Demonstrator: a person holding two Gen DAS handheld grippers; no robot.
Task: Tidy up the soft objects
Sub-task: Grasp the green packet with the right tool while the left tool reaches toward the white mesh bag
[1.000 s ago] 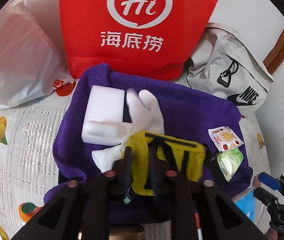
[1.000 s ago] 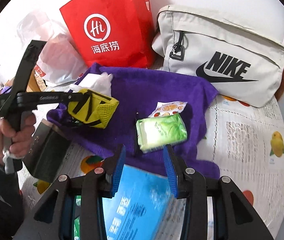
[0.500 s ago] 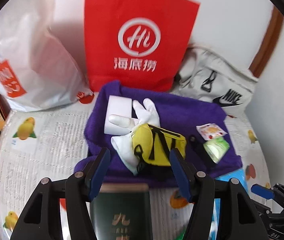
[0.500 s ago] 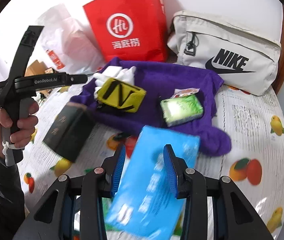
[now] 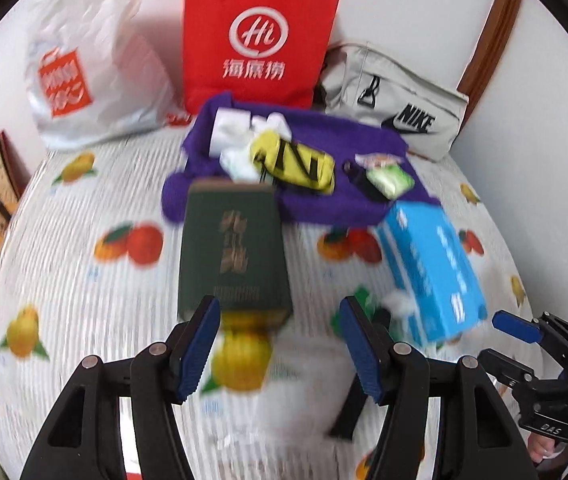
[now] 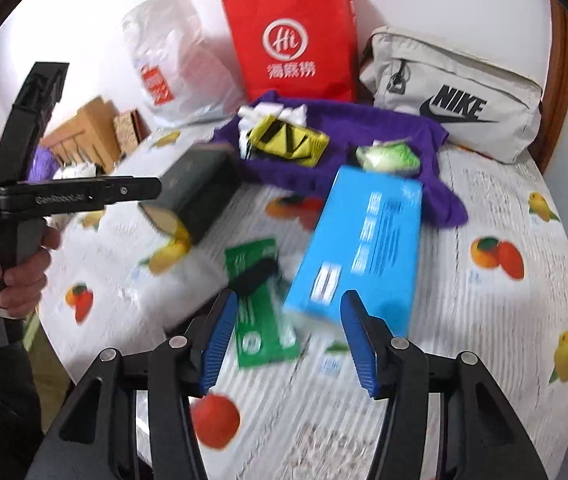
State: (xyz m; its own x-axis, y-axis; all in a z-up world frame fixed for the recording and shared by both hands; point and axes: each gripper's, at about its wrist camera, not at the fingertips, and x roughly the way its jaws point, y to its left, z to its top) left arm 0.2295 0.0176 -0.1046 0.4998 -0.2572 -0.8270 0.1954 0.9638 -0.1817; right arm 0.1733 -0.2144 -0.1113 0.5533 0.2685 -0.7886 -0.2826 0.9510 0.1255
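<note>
Yellow pouch [image 5: 292,161] lies flat, long axis crosswise, on purple towel [image 5: 347,136].

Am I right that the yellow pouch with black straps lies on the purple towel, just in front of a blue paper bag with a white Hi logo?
Not quite: the paper bag is red, not blue. The rest holds: the yellow pouch with black straps lies on the purple towel in front of that bag, as the right wrist view shows.

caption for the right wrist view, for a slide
Open right gripper above a blue box and green packet; yellow pouch lies on the purple towel behind.
</note>
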